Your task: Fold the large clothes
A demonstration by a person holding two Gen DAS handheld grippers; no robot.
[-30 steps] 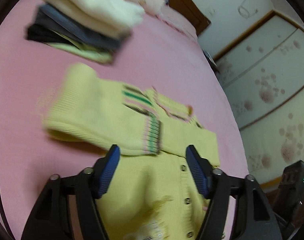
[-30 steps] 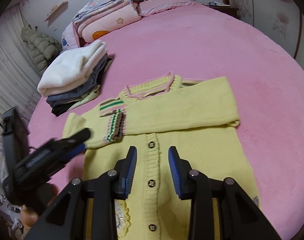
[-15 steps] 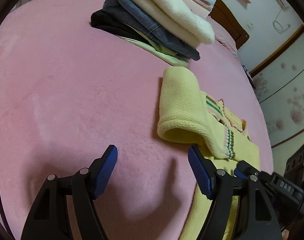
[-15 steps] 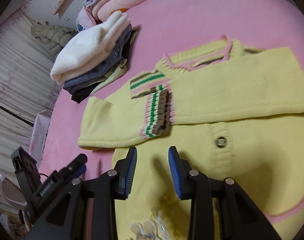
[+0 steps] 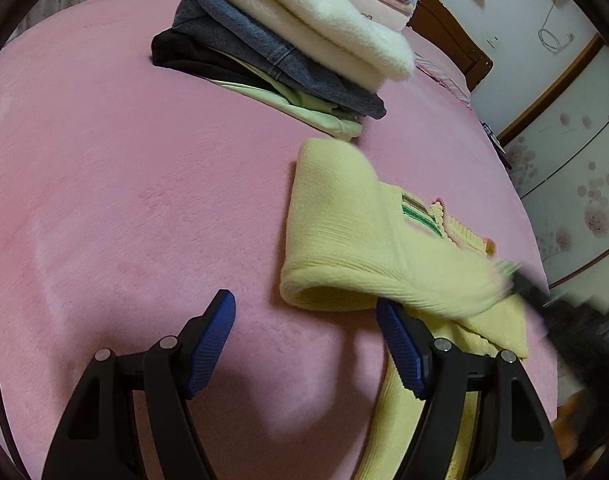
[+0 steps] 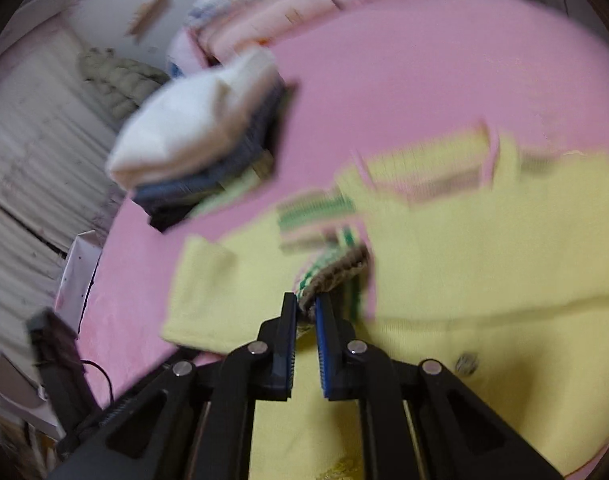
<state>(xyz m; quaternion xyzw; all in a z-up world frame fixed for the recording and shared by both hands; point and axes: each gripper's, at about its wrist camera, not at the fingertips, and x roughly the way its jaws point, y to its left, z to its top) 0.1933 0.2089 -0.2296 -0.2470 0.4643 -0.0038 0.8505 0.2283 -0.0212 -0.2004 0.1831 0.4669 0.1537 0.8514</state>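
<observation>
A pale yellow knit cardigan [image 6: 484,280] with pink trim and green-striped cuffs lies on the pink bed, both sleeves folded across its front. My right gripper [image 6: 306,308] is shut on the striped cuff [image 6: 336,268] of the left sleeve and lifts it a little. In the left wrist view the folded sleeve [image 5: 344,240] lies just ahead and right of my left gripper [image 5: 306,320], which is open and empty above the bedspread. The right gripper shows there as a dark blur [image 5: 544,300] at the sleeve's end.
A stack of folded clothes [image 5: 288,40], white fleece on top of denim, black and light green pieces, sits on the pink bedspread [image 5: 124,180] beyond the cardigan. Folded quilts [image 6: 264,12] lie at the headboard. A wardrobe [image 5: 576,168] stands at the right.
My right gripper has moved forward and closed on the striped cuff, lifting it. My left gripper swung left off the cardigan and now hovers open over bare bedspread beside the sleeve.
</observation>
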